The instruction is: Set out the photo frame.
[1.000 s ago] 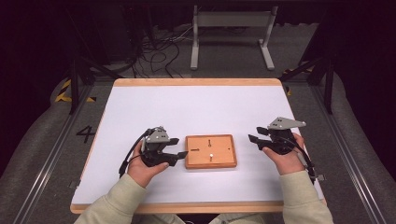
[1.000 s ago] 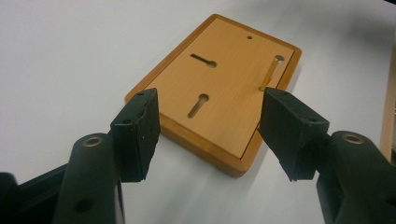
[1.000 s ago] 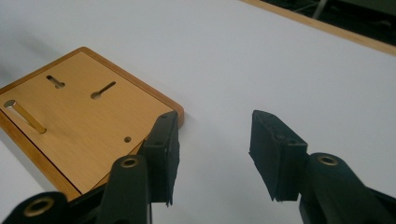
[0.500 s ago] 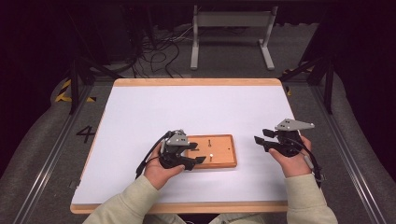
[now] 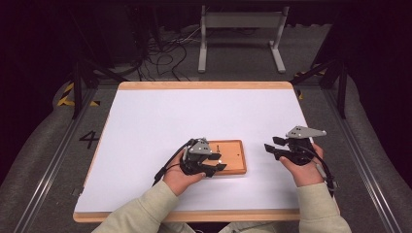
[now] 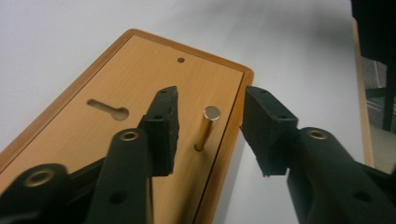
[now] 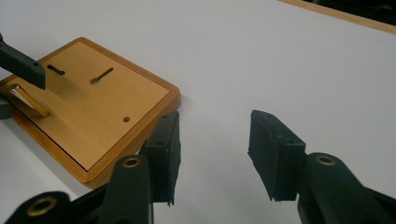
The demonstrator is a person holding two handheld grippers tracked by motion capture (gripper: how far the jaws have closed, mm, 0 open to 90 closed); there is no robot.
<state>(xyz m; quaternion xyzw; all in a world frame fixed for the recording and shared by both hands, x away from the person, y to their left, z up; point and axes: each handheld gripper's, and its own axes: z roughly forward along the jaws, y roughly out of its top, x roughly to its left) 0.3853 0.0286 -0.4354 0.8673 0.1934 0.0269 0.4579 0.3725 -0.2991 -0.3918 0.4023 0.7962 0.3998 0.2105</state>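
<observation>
Now your left gripper (image 6: pixel 208 133) has crossed onto the wooden board (image 5: pixel 232 156), jaws just been narrowing around the upright brass pin (image 6: pixel 206 128), not yet touching; right gripper (image 5: pixel 278 148) waits half-open.

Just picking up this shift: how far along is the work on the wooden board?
Done: the left gripper is over the wooden board, jaws either side of the upright brass pin. In hand: those jaws have just been closing but do not yet touch it. Left: gripping the pin. The right gripper waits open beside the board.
</observation>
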